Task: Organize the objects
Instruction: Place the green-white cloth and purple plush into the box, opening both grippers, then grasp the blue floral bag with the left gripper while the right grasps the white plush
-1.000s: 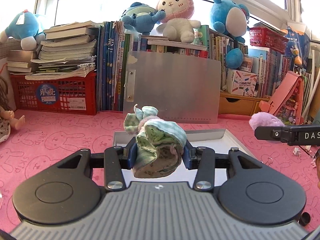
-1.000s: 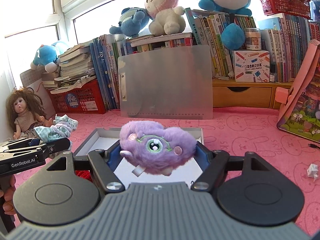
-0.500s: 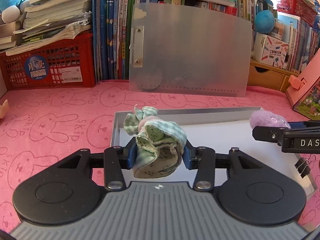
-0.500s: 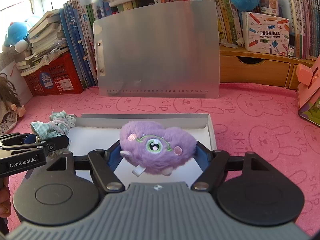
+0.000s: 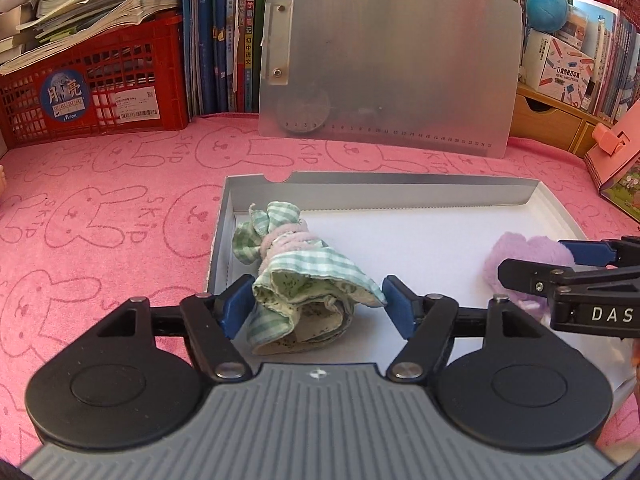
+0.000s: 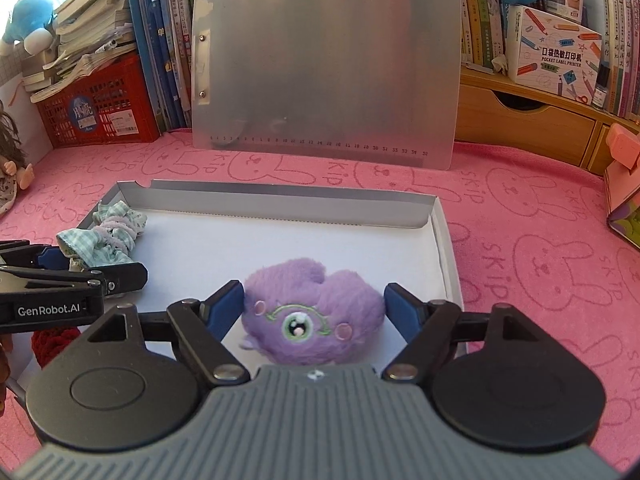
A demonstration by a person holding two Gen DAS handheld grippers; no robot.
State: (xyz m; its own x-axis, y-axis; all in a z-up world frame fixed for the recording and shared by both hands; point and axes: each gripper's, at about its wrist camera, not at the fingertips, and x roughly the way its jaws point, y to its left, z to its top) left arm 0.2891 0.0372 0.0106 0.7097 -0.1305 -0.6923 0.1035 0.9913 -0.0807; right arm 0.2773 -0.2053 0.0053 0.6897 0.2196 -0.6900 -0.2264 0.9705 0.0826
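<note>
A shallow white box [image 5: 380,196] lies on the pink rabbit-print mat. A bundled green checked doll dress [image 5: 280,240], tied with a pale pink band, rests on the box floor at its left end. My left gripper [image 5: 316,305] straddles it, jaws opening, blue pads just off the cloth. A purple one-eyed plush [image 6: 320,292] sits on the box floor [image 6: 240,240] toward the right. My right gripper [image 6: 314,309] is around the plush, jaws opening, with gaps at both pads. Each gripper shows from the side in the other's view.
A frosted clipboard [image 5: 384,68] leans upright behind the box against rows of books. A red crate [image 5: 100,88] stands back left, wooden drawers [image 6: 520,120] back right, a pink toy house [image 5: 616,160] far right. A doll [image 6: 12,168] sits left; something red and knitted [image 6: 52,344] lies near the box's front left.
Both grippers came down and forward into the white box. Their jaws then spread, letting go of the dress bundle and the purple plush, which now lie on the box floor.
</note>
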